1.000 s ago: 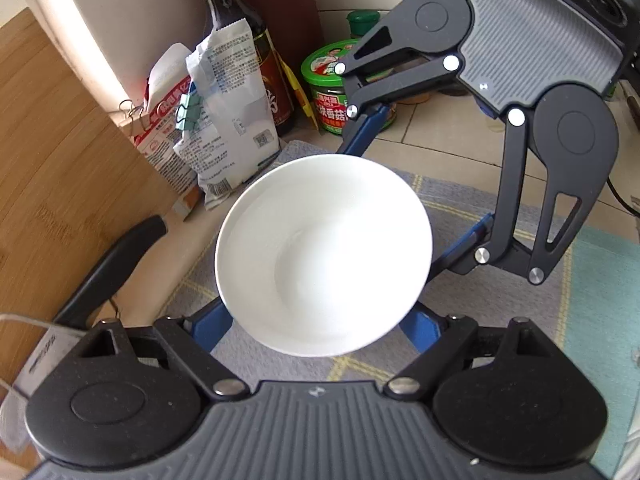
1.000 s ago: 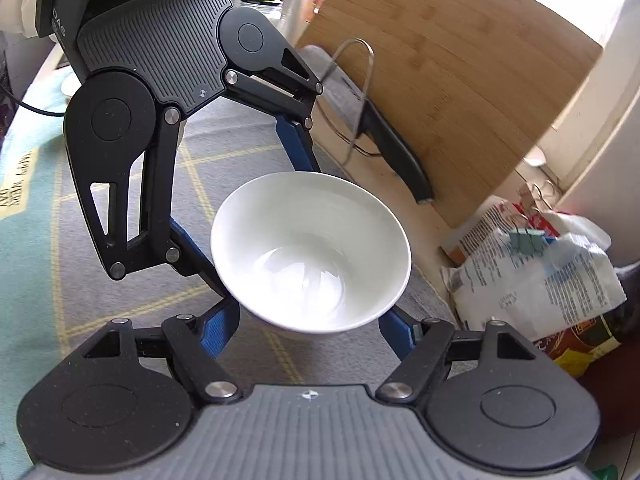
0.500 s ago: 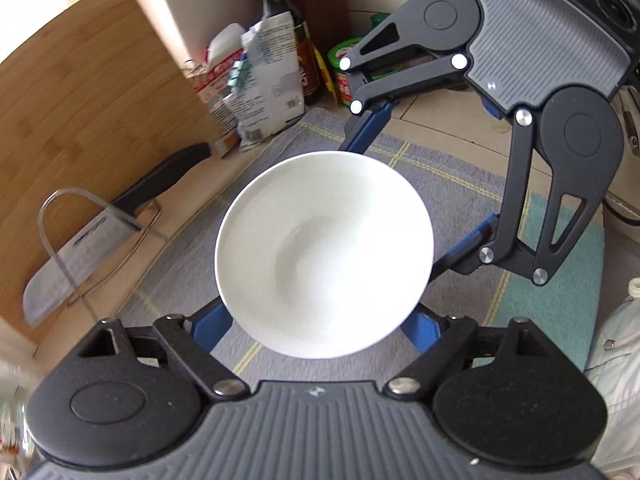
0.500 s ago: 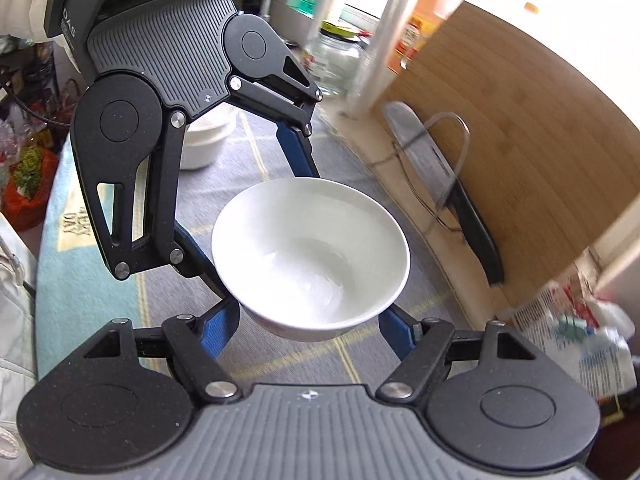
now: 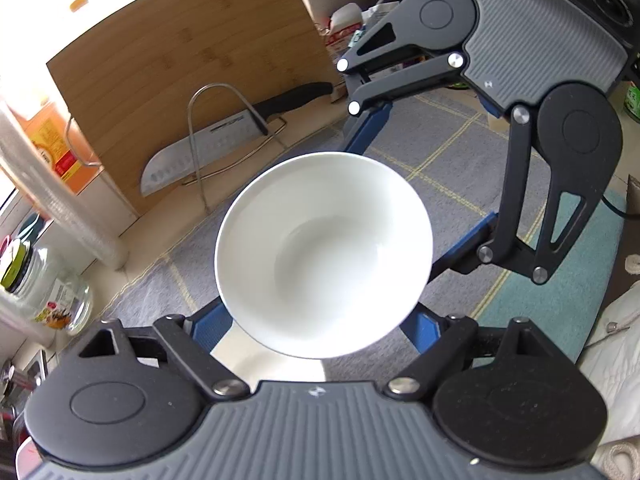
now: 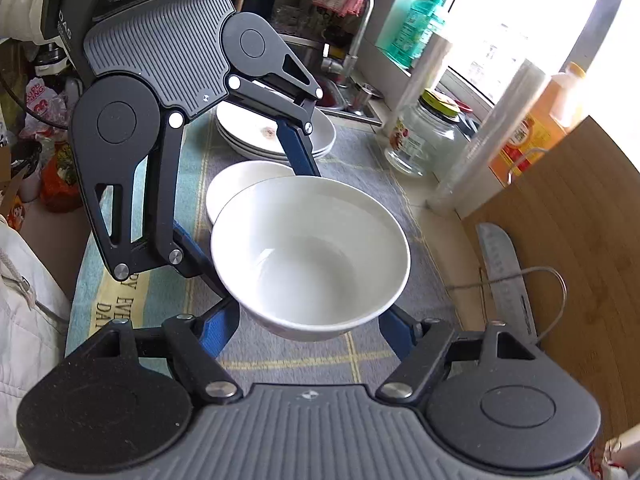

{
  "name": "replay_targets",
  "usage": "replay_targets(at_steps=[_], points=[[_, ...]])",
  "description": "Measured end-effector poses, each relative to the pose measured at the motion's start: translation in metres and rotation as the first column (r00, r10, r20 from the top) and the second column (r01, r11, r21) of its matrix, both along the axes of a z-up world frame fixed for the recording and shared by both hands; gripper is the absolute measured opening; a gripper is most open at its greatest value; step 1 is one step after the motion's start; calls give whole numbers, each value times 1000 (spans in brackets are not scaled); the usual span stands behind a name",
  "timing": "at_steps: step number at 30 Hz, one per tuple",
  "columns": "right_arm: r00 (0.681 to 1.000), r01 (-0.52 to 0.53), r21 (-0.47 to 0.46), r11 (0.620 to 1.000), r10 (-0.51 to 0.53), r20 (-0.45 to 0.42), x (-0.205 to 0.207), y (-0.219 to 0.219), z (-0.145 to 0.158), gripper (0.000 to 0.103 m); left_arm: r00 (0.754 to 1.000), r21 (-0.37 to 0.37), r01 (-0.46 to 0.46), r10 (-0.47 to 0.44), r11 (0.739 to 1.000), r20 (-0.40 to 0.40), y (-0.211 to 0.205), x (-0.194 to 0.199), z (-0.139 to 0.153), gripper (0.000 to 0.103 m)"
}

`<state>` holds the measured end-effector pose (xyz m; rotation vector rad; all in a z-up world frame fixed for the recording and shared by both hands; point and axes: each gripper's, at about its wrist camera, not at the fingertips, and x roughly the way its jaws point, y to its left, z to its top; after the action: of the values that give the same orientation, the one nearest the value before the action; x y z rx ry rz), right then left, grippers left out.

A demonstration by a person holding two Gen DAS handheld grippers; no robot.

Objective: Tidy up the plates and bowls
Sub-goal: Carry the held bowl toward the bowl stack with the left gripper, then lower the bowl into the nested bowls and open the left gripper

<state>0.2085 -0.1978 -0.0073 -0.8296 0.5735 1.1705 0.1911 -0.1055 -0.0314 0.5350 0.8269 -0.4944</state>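
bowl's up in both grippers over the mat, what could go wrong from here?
1. The white bowl is pinched only from its sides by the left gripper and right gripper; if the two drift apart, it may drop.
2. A second bowl and the plate stack sit just beyond; a low approach might clip them.
3. The knife lies close beside the path.

We can read only a few letters. On the mat point(image 6: 120, 312), near the left edge in the right wrist view, dark capitals run sideways — we make out "EVE" and "DA", with the rest cut off. On the black housing of the left gripper point(image 6: 248, 216), at its far left corner, white letters read "DAS". A red and white bag point(image 6: 38, 100) at far left carries lettering, and so do the jar and bottle labels — all too small to read.
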Motion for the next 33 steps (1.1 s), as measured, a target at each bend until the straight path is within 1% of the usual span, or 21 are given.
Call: replay_targets(at_steps=[5,12,15,23,27,33], points=[[999,-53,1,999,53,7,-1,36,1,81,998,12,-57,57,998,9,32,-7,2,89],[996,-87,4,996,87,-13,2,66,-5,81,996,20,-92,92,996,-9,52,-10,0,89],[996,-89,4,996,89,-18,2,71,-8,81,995,24,-94,94,995,-20,56,-6,-2,89],[994,-64,-2,998,64,-88,12,76,-20,81,996,36,-69,71,997,-57,59,1,-13,89],[991,-49,-2,999,48,-123,16,76,-25,81,994,41,-54,57,998,-90,60,7,-17,89],[983,-36,6,999,36,-181,26,77,-33,81,984,17,-51,53,999,-173,65,20,-18,89]])
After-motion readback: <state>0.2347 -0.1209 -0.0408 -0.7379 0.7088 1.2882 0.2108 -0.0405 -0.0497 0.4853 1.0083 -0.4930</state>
